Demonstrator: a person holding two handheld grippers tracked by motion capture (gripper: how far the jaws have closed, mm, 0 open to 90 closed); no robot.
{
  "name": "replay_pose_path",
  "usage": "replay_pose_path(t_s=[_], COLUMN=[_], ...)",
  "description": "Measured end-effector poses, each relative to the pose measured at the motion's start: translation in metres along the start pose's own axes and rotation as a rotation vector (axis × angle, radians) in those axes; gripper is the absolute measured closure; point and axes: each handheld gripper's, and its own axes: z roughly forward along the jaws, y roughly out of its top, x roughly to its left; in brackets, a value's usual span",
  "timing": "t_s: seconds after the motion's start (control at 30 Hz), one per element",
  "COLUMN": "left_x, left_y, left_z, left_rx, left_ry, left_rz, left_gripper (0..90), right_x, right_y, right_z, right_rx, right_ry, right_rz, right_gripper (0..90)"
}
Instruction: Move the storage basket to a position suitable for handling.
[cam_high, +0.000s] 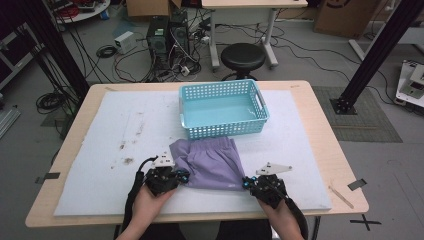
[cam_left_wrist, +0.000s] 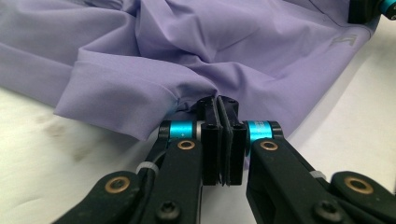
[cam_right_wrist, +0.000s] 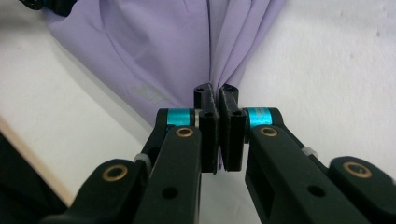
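One lilac garment (cam_high: 210, 162), smooth thin fabric bunched into soft folds with a faint pale logo near its hem, lies on the white mat (cam_high: 100, 135) at the near middle of the table (cam_high: 320, 130). Two grippers clamp it: the left gripper (cam_left_wrist: 219, 105) pinches its edge at eight o'clock, the right gripper (cam_right_wrist: 217, 93) pinches a gathered pleat at four o'clock. One turquoise perforated basket (cam_high: 222, 109) sits just beyond at twelve o'clock, touching the cloth.
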Motion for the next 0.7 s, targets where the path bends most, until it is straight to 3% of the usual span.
replay_pose_path(t_s=[0.47, 0.7], left_x=[-0.024, -0.033], left_y=[-0.015, -0.022], left_z=[-0.015, -0.022], left_rx=[0.048, 0.059], left_ry=[-0.056, -0.062], left_rz=[0.032, 0.035], left_gripper=[87.8, 87.7], right_x=[0.013, 0.017], right_y=[-0.022, -0.027], right_z=[-0.017, -0.022], right_rx=[0.017, 0.017], right_ry=[0.014, 0.021], right_rz=[-0.007, -0.008], right_gripper=[88.5, 88.4])
